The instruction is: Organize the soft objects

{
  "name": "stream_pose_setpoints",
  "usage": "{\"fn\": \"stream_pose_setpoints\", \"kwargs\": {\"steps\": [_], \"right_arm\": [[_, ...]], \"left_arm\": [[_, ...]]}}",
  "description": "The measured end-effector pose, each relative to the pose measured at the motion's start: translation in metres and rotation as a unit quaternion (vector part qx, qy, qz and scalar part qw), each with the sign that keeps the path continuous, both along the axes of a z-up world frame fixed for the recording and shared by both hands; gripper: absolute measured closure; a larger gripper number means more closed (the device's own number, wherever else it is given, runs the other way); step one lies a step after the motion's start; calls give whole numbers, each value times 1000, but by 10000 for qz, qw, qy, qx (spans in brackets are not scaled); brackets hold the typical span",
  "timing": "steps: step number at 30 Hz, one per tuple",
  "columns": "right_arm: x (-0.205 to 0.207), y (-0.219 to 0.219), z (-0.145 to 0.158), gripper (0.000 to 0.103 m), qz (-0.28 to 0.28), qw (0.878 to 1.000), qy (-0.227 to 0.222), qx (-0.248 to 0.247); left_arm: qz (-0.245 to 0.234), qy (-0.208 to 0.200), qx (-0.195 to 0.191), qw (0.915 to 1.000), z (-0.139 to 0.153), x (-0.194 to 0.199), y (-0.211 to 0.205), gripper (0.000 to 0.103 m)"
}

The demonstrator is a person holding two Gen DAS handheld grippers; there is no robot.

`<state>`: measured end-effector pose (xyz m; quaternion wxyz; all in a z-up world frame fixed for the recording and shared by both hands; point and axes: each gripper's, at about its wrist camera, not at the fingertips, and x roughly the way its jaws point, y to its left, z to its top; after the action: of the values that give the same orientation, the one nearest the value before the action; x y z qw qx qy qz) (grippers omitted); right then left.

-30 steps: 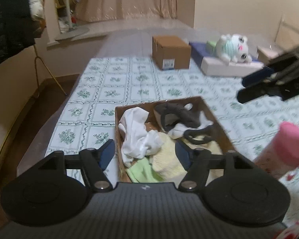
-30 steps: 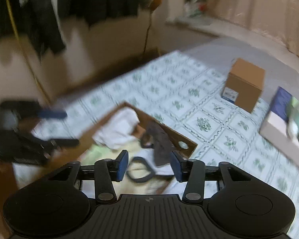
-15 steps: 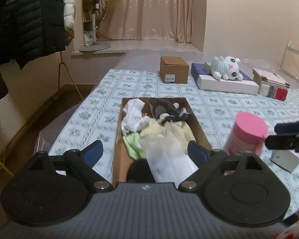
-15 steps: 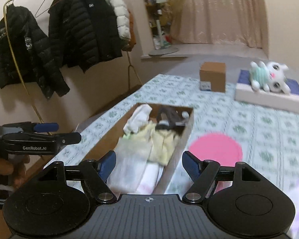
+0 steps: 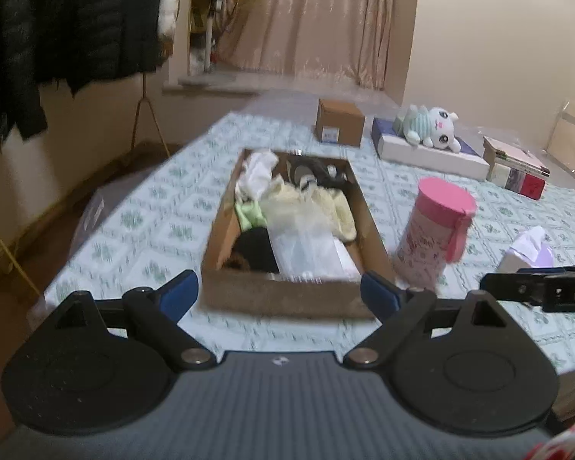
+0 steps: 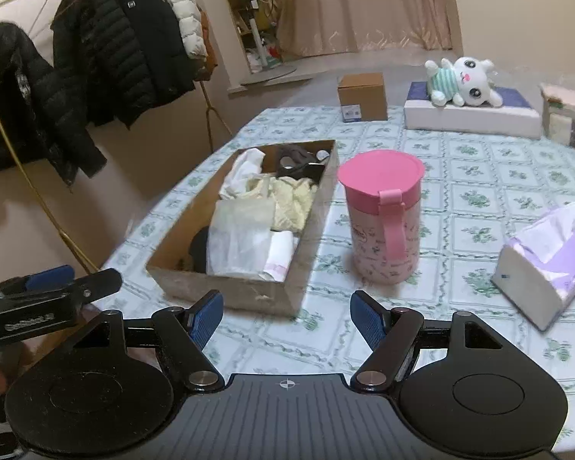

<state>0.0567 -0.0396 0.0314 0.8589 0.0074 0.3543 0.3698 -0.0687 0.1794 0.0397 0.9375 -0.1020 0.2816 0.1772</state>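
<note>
**Both Grippers Stand Empty Short of a Box Already Full of Soft Things**

My left gripper (image 5: 280, 293) has its fingers (image 5: 178, 293) spread wide with nothing between them; they have just been opening, now settled. My right gripper (image 6: 285, 316) is released too, its fingers (image 6: 207, 314) apart over bare cloth, also freshly opened and empty. Just beyond both pairs of fingers lies the cardboard box (image 5: 287, 301), its near wall facing me across the patterned tabletop (image 6: 479, 176). Inside it, nearest the fingers, sit a dark item and a clear plastic packet (image 5: 306, 249); farther back are yellow cloth (image 5: 326, 203), a green piece, white cloth (image 5: 258, 174) and dark items at the far end. To the right of the box stands a pink lidded canister (image 6: 383, 222), and farther right a tissue pack (image 6: 544, 257). Well beyond the fingers, a plush toy (image 6: 464, 80) lies on a flat white box, beside a small carton (image 6: 362, 96). I judge the sorting largely done, most soft pieces being boxed; the plush toy and tissues remain outside, if they belong in at all.
</note>
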Motion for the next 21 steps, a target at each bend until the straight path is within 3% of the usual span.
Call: {"fn": "stream_pose_setpoints", "kwargs": {"steps": [7, 21], "right_arm": [[-13, 2, -2, 30, 16, 9998, -9, -182], [-26, 13, -9, 30, 20, 9989, -86, -464]], "left_arm": [[79, 353, -135, 9993, -6, -5, -2, 13], [-38, 618, -190, 9979, -7, -1, -9, 13]]}}
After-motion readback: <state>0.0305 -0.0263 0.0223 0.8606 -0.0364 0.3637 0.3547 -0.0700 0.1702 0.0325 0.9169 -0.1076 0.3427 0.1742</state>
